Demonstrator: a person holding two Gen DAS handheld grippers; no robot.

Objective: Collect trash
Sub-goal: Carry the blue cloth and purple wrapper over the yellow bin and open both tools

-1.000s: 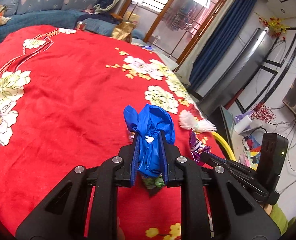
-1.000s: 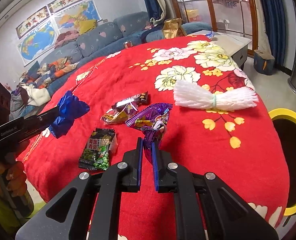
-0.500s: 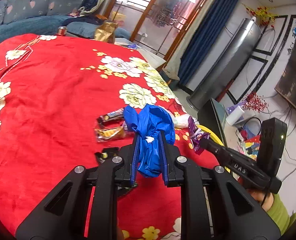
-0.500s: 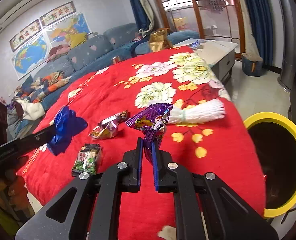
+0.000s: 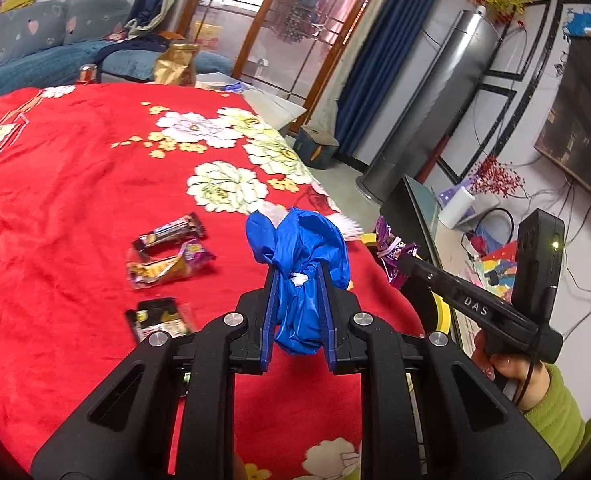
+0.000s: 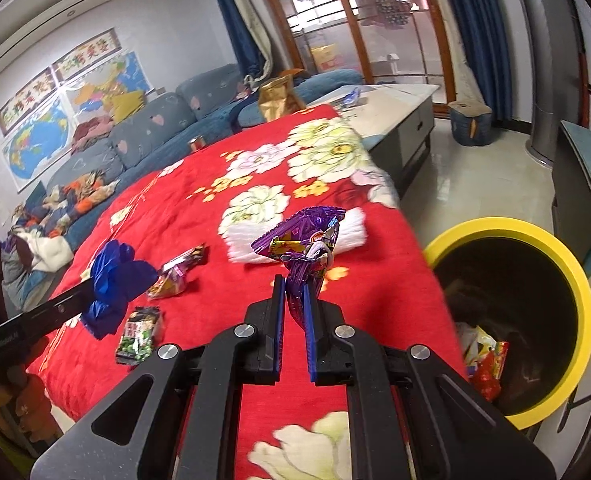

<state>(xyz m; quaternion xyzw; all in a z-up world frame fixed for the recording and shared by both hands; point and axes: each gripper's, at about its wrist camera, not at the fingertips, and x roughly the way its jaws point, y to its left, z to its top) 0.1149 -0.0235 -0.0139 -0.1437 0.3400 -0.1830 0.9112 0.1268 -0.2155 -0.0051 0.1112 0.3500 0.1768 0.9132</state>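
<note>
Both loads lifted; bin (image 6: 575,280) off the bed's (image 6: 215,216) right edge.
My right gripper (image 6: 294,308), pinching the purple wrapper (image 6: 303,240), is nearer it; my left gripper (image 5: 297,296) pinches the blue bag (image 5: 299,248).

"DAS" is printed in white on the right gripper (image 5: 405,258), right of the tongs; lettering on the left gripper (image 6: 89,298) possibly reads "Gello".

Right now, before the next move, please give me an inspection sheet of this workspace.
Surface: red floral blanket.
Job's things: blue plastic bag and purple wrapper, both held; yellow-rimmed bin with trash inside.
Clutter: three snack wrappers and white foam net on the blanket.
Grippers: left hand-held gripper and right hand-held gripper, both shut.
Cables: wires by the wall.
Surroundings: sofa, glass doors.
</note>
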